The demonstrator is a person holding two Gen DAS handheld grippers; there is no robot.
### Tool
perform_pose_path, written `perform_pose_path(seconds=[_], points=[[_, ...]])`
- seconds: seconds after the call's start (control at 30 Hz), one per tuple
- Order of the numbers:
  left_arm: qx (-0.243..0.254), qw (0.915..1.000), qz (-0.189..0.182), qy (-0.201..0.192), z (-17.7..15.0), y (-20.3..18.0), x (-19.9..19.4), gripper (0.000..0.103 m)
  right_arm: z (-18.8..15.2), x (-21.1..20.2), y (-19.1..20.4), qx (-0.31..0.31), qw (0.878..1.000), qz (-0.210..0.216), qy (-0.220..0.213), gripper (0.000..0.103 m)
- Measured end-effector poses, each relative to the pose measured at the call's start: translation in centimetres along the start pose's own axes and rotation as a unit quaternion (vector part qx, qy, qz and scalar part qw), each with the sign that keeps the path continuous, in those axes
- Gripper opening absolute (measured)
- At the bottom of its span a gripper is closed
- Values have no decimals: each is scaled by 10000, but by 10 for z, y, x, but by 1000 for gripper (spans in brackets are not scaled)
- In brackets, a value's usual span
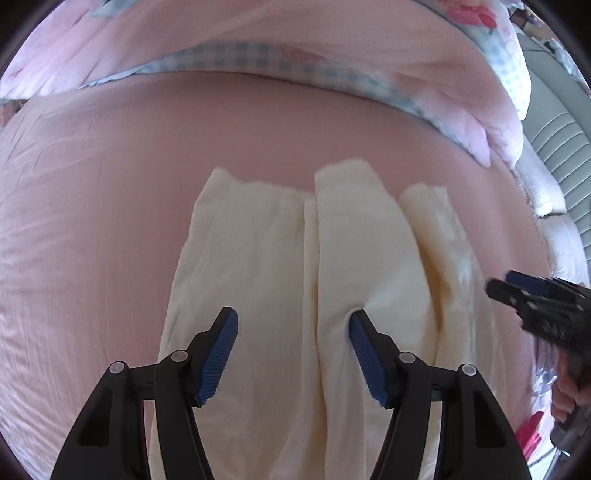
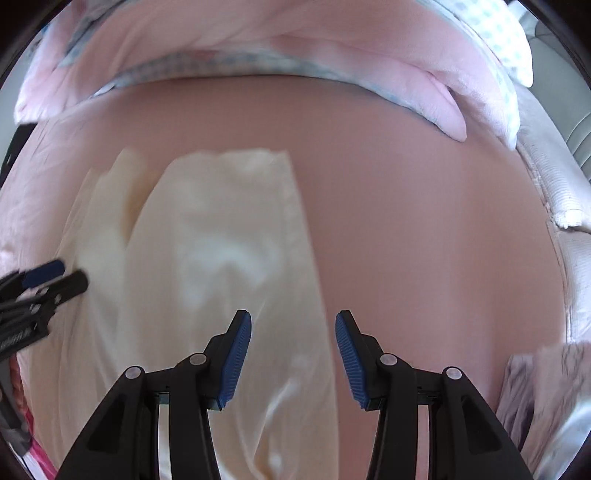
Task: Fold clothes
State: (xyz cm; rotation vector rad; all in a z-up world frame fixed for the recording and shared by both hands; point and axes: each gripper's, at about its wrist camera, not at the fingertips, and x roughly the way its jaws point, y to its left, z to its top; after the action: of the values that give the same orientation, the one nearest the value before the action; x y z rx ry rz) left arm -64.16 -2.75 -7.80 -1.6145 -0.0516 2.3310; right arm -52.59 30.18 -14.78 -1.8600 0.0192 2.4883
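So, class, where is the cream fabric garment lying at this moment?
The cream fabric garment lies on the pink bedsheet, lower centre in the left wrist view and left of centre in the right wrist view, below the pink quilt.

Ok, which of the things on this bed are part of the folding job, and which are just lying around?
Part of the job:
cream garment
left gripper
right gripper

Just lying about:
pink quilt, bunched at the far side
pink bedsheet, only the work surface
greyish cloth at the edge
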Motion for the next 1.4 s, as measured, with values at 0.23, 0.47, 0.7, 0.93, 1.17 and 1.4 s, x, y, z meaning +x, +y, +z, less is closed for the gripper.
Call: perform_pose_path(seconds=[0.23,0.47,0.7,0.93,1.17,1.4], points=[[-560,9971,329,-398,24,25,2,60,72,26,-6,286,9995,135,0,47],[-772,9966,273,-21,62,42,50,60,49,35,8,246,9996,42,160,47],[-249,9993,66,268,67,33,64,32,65,55,10,172,9992,237,274,47],[-220,9992,28,342,67,30,59,13,64,49,38,-266,9968,702,257,5],[-14,9992,-5,409,71,26,69,21,66,59,46,-38,9942,898,597,18],[39,9989,455,-97,73,28,41,3,53,27,71,-611,9972,435,-2,3]])
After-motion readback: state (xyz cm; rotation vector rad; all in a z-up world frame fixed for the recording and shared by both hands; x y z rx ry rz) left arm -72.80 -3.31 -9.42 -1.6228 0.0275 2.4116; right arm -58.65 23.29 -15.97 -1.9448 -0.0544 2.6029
